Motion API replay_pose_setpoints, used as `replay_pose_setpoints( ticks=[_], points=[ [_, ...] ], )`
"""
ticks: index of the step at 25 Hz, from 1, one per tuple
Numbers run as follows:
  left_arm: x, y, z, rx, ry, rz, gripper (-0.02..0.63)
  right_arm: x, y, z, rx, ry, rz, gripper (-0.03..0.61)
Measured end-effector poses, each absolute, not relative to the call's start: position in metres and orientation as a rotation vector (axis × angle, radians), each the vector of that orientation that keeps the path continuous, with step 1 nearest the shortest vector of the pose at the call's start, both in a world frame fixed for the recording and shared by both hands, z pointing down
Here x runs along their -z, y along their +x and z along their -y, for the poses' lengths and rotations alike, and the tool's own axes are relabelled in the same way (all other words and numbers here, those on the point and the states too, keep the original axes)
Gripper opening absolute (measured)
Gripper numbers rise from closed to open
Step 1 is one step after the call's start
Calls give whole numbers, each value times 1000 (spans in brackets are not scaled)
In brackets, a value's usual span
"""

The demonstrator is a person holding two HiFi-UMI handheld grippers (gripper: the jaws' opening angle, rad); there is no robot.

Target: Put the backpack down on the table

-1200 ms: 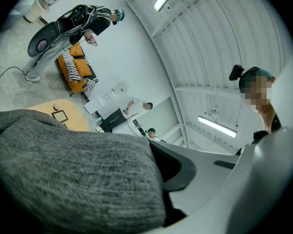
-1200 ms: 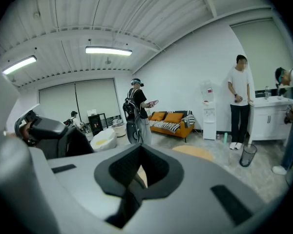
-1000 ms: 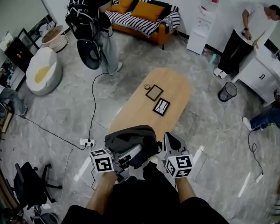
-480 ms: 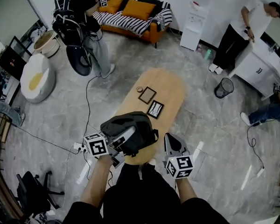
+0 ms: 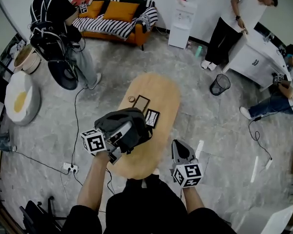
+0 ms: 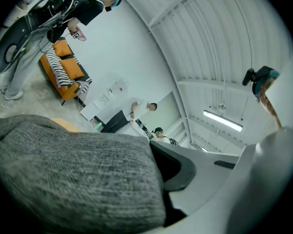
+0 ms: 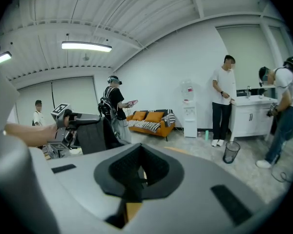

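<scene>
The room has a grey stone-pattern floor, and an oval wooden desk stands in the middle of the head view. An orange sofa with a striped blanket is at the upper left of the frame. A white water dispenser is at the top, and a white cabinet is at the upper right with a wire bin near it. Several persons stand or sit along the edges of the room. On the desk lie two dark framed rectangles, one just beside the other, and a small round thing is at the left of them. The backpack, dark grey, is over the near left part of the desk, just below the frames in the picture. I cannot tell if its bottom touches the wood. The left hand-held gripper holds it from the lower left side. In the left gripper view the grey woven fabric fills the lower left of the frame and lies against the black pad, so the jaws are narrow and closed on the backpack. The right hand-held gripper is at the lower right of the desk, apart from the backpack. In the right gripper view its black pads meet together and nothing is between them. The same view shows the backpack at the left of the frame.
</scene>
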State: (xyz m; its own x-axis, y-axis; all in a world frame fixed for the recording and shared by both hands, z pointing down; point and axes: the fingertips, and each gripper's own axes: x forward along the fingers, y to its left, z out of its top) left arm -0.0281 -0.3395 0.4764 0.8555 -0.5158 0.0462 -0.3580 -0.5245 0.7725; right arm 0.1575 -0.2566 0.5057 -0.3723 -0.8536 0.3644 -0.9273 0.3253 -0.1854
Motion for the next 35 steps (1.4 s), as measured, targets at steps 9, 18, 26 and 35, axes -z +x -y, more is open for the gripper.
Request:
replay_pose_setpoints(
  ticks=[9, 18, 26, 35],
  points=[
    [-478, -50, 415, 143, 2284, 536, 55, -508, 149, 258, -538, 1721, 2262, 9],
    [-508, -47, 441, 121, 2286, 487, 55, -519, 163, 252, -568, 1786, 2154, 9],
    [-546, -34, 398, 92, 2319, 455, 57, -530, 151, 247, -607, 1729, 2173, 9],
    [-591, -31, 348, -4, 2289, 463, 57, -537, 93, 254, -568, 1532, 2264, 9]
  ],
)
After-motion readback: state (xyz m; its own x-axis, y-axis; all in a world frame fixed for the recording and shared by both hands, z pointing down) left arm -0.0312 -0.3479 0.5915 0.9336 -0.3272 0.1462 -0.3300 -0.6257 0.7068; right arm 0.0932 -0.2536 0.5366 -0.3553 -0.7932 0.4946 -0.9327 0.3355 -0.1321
